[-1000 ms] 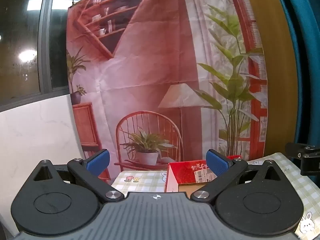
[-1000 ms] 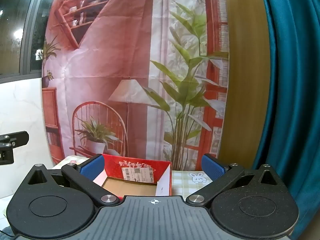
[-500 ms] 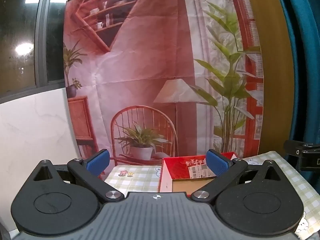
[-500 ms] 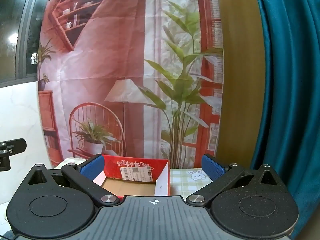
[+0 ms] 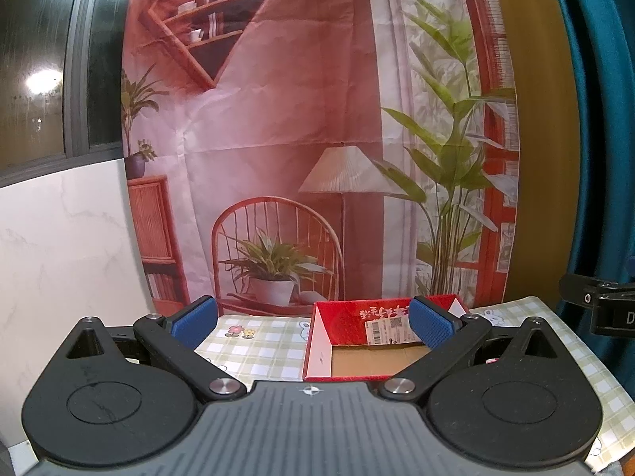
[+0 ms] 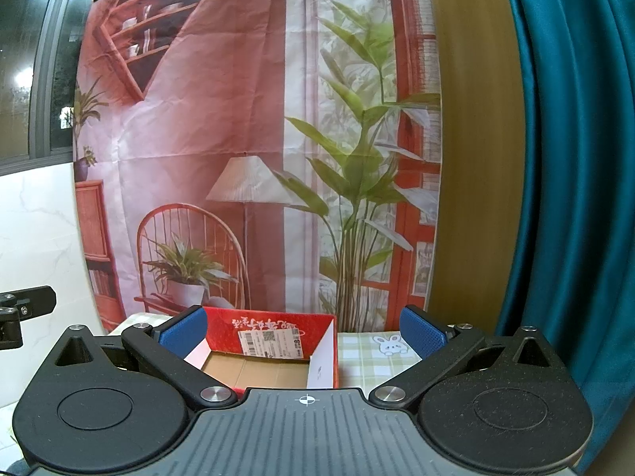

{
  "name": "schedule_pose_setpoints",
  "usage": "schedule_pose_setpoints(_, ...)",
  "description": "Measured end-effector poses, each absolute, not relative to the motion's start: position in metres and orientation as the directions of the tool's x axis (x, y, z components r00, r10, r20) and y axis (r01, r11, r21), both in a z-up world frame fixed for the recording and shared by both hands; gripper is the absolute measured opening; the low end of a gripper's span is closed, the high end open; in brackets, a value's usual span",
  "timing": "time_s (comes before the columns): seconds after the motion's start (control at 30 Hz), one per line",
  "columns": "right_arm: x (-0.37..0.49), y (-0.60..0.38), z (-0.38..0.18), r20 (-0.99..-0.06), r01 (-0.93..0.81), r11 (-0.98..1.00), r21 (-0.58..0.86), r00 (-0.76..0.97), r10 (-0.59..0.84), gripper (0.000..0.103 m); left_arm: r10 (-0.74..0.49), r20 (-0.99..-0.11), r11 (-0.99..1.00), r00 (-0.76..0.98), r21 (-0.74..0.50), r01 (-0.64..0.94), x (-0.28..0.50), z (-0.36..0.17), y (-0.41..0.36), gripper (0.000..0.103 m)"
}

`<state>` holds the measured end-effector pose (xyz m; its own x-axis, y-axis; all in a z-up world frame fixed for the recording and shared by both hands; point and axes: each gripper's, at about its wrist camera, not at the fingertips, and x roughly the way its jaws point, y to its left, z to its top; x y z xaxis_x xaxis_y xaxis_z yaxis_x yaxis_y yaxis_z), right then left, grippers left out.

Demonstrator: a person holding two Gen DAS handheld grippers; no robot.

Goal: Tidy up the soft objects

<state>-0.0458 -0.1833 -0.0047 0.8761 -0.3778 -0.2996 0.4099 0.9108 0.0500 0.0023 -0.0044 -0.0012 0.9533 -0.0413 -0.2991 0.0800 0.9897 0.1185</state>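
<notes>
Both grippers' fingers (image 5: pixel 430 323) (image 6: pixel 422 333) spread, empty; only the right view shows the red box's (image 6: pixel 278 333) whole label.

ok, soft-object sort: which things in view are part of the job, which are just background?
Job:
- open red cardboard box, nothing visible inside
- left gripper, open, holding nothing
- right gripper, open, holding nothing
No soft objects in view.

Background:
- green checked tablecloth with bunny prints
- printed room-scene backdrop
- teal curtain

Box (image 5: pixel 373 351) on tablecloth (image 5: pixel 262 347) (backdrop (image 5: pixel 278 119) behind).
</notes>
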Motion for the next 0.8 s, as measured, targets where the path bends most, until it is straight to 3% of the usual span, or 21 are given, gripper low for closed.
schedule_pose_setpoints(0.8, -0.0444, -0.1854, -0.0062, -0.308, 0.411, 0.91, 0.055, 0.874, -0.376, 0.103, -0.05, -0.321, 0.989, 0.946, 0.114, 0.091, 0.003, -0.0069, -0.0054, 0.103)
